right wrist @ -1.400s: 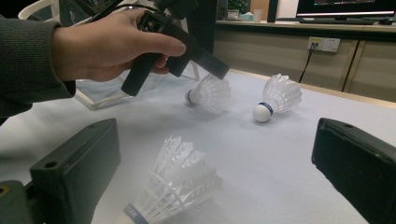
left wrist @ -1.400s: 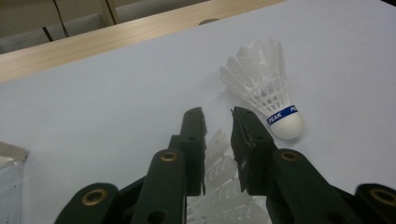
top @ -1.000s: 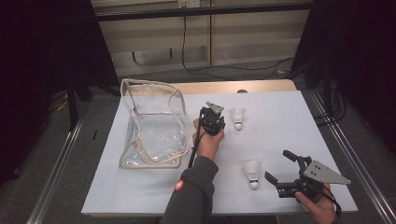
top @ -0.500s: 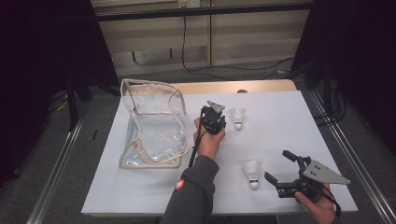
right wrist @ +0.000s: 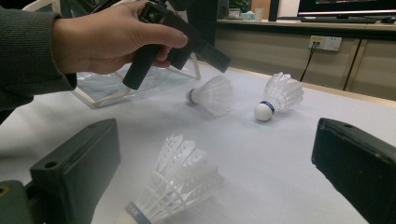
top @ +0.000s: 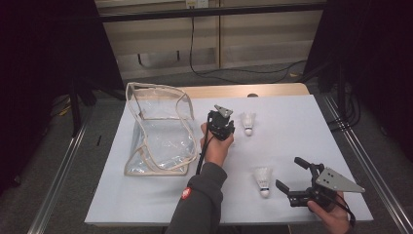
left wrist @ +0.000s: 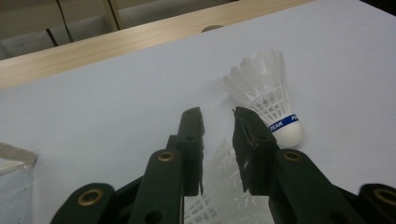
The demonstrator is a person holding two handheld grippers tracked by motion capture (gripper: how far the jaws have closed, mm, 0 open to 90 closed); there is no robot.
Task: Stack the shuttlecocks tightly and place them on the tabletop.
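Observation:
Three white shuttlecocks lie on the white table (top: 302, 122). One with a blue band (top: 248, 122) (left wrist: 271, 102) (right wrist: 278, 95) rests just right of my left gripper (top: 223, 126). Another (left wrist: 219, 196) (right wrist: 212, 95) lies on the table under my left gripper (left wrist: 218, 114), whose jaws stand a narrow gap apart with nothing between them. The third shuttlecock (top: 263, 180) (right wrist: 177, 186) lies on its side between the wide-open jaws of my right gripper (top: 292, 178) (right wrist: 215, 140), untouched. In the right gripper view the left gripper (right wrist: 222, 60) hovers above the table, held in a hand.
A clear plastic bag with a beige trim (top: 156, 131) (right wrist: 135, 81) stands open at the table's left. A wooden strip (top: 243, 90) (left wrist: 116, 46) runs along the far edge. Bare white surface lies at the right and front left.

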